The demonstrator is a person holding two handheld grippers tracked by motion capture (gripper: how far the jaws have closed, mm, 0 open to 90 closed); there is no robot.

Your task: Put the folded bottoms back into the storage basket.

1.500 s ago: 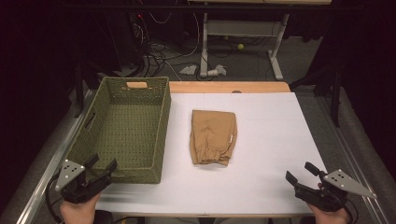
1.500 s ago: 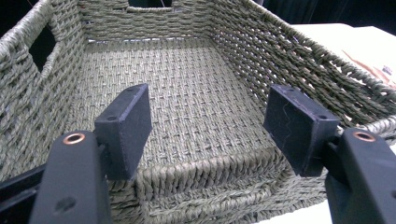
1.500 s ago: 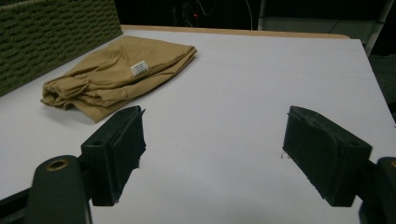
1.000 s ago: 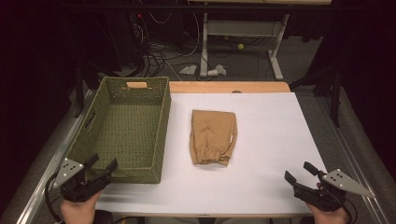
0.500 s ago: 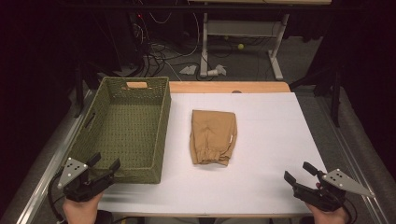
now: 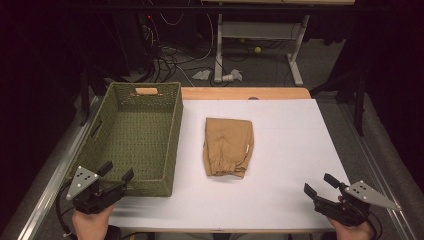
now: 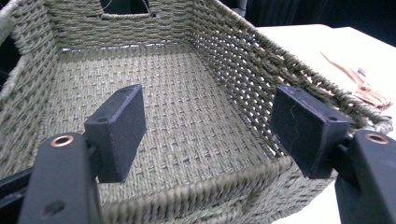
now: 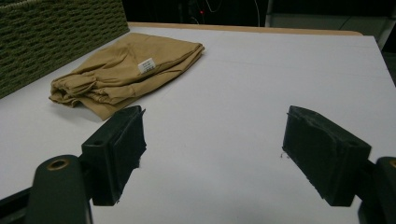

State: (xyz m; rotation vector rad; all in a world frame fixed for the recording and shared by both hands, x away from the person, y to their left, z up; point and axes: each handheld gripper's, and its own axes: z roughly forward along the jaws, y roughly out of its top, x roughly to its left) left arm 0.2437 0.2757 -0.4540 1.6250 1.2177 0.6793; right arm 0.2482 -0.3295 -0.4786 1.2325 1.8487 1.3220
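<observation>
High view: folded cloth [image 6: 228,146] lies on the table [image 6: 290,150] right of the basket [image 6: 134,137], untouched; nothing packed yet. Left gripper [image 6: 116,176] has edged slightly toward the basket since earlier.
Left gripper view: jaws spread, empty, over the basket's near rim.
Right gripper view: right gripper [image 8: 212,156] agape, empty, cloth ahead-left.
</observation>
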